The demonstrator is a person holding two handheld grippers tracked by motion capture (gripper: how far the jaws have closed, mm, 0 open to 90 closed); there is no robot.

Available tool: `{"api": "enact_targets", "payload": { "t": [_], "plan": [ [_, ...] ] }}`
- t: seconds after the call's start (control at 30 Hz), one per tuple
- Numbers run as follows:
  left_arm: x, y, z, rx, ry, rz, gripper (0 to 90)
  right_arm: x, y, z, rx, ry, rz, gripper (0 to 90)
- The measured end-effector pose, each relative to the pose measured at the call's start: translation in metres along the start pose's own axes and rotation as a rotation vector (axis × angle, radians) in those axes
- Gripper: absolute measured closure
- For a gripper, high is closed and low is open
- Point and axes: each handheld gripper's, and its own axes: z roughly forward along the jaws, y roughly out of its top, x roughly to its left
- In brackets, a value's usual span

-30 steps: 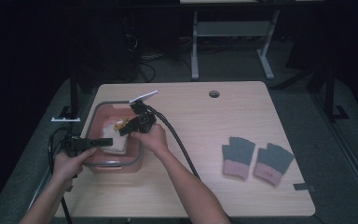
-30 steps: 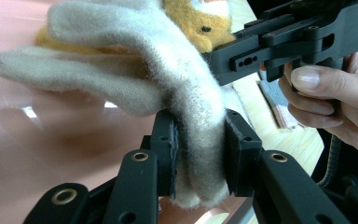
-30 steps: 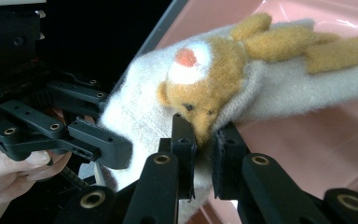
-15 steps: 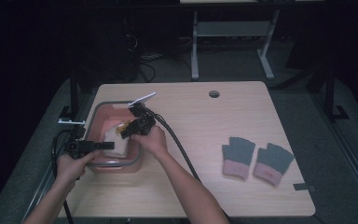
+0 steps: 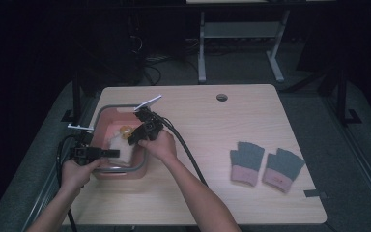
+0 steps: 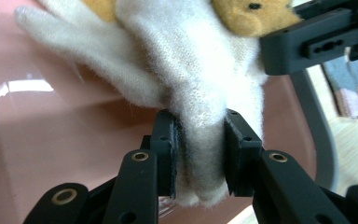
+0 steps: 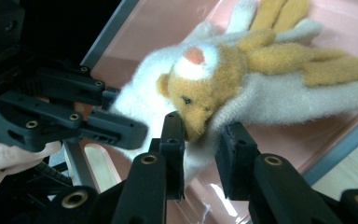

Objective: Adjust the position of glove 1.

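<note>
A white fuzzy glove with a tan bear face and tan fingers lies in a pink bin at the table's left. My left gripper is shut on the glove's white cuff, which is squeezed between both pads. My right gripper reaches in from the right, and its jaws are shut on the white fabric just under the bear's chin. The two grippers sit close together, with the left gripper's jaws beside the right one's. The right gripper crosses above the glove in the left gripper view.
The bin has a grey rim and glossy pink walls. A pair of grey gloves with pink cuffs lies flat on the right half of the wooden table. A cable hole sits near the far edge.
My left gripper has moved right into the bin and onto the glove's cuff. The right gripper has shifted slightly toward the near side with the glove.
</note>
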Motion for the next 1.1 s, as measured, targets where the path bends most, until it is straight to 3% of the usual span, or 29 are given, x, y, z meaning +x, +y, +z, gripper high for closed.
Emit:
{"api": "enact_targets", "payload": {
  "t": [0.27,0.83,0.93,1.1],
  "plan": [
    [0.0005,0.0025,0.0014,0.048,0.035,0.008,68.7,0.0005,0.0008,0.0017,0.017,-0.025,-0.014,73.7],
    [0.0055,0.0041,0.0058,0.075,0.072,-0.036,68.0,0.0025,0.0026,-0.0028,0.028,-0.015,-0.011,73.1],
    [0.0081,0.0042,0.0067,0.093,0.073,-0.045,66.0,0.0020,0.0030,-0.0032,0.040,-0.003,-0.015,72.6],
    [0.0058,0.0050,0.0047,0.073,0.081,-0.047,59.4,0.0001,0.0031,-0.0065,0.019,0.000,-0.011,71.6]
  ]
}}
